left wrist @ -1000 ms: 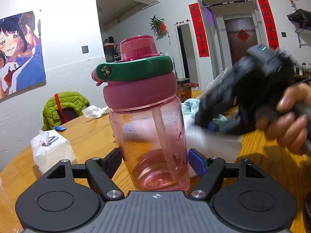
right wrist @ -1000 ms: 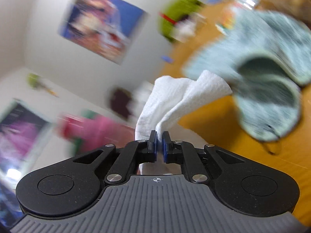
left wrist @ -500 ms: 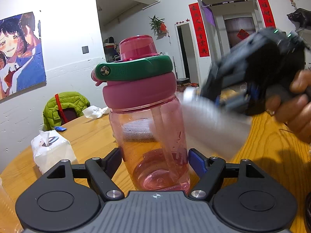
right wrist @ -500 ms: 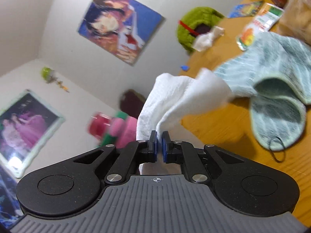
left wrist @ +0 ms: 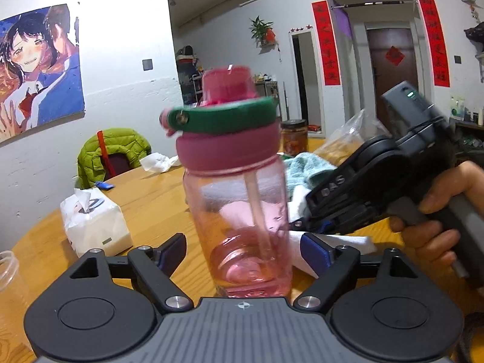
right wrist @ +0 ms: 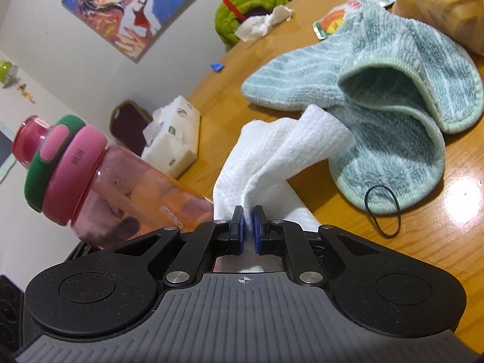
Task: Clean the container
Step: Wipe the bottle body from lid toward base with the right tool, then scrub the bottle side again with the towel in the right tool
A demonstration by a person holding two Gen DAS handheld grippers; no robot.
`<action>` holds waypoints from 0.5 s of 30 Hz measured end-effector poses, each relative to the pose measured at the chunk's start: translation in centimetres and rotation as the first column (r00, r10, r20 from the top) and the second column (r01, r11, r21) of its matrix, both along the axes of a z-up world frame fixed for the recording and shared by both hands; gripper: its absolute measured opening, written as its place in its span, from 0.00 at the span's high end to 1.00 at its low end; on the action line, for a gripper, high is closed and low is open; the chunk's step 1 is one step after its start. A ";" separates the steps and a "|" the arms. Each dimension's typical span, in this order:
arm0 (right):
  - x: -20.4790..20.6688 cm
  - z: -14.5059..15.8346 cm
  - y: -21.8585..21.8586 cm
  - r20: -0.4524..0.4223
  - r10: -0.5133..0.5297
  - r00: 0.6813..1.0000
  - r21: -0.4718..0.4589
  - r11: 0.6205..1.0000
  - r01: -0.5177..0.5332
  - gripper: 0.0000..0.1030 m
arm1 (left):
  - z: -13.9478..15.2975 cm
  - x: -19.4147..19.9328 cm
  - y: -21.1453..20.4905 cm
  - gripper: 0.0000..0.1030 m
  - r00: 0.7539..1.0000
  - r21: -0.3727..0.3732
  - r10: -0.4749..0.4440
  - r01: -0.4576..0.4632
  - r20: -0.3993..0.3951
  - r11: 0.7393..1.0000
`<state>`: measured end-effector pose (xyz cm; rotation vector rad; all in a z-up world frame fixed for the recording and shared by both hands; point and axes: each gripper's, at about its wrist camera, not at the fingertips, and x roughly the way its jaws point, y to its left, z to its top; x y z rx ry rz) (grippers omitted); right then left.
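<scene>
A pink bottle (left wrist: pixel 239 187) is standing upright on the desk (left wrist: pixel 151 193), sitting between the widely spread fingers of the left gripper (left wrist: pixel 242 251), seemingly without contact. The right gripper (right wrist: pixel 248 227) is pinching a white paper towel (right wrist: pixel 281 151) tightly, with the bottle lying just to its left, its long axis vertical.

A white tissue box (left wrist: pixel 93 222) is sitting on the wooden tabletop (left wrist: pixel 151 193) ahead and left of the left tongs. A teal towel (right wrist: pixel 390 90) is lying crumpled beyond the right tongs, with a dark rubber band (right wrist: pixel 382 210) beside its near edge. A green jacket (left wrist: pixel 112 151) is hanging over a chair at the far edge.
</scene>
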<state>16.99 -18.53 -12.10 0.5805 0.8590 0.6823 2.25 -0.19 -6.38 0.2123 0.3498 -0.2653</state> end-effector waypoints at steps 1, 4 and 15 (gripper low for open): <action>0.0 0.1 0.1 0.008 -0.003 1.000 0.002 1.000 0.003 0.88 | 0.1 -0.2 -0.2 0.19 1.000 0.001 -0.011 0.011 -0.006 1.000; 0.0 0.4 0.2 0.033 -0.023 0.999 0.013 1.000 0.022 0.88 | 0.0 -0.5 -0.5 0.19 0.999 0.009 -0.039 0.039 -0.029 0.999; -0.5 1.3 -1.0 0.117 -0.070 0.991 0.105 0.993 0.058 0.89 | -0.4 -1.3 -1.5 0.23 0.996 0.036 -0.081 0.082 -0.038 0.996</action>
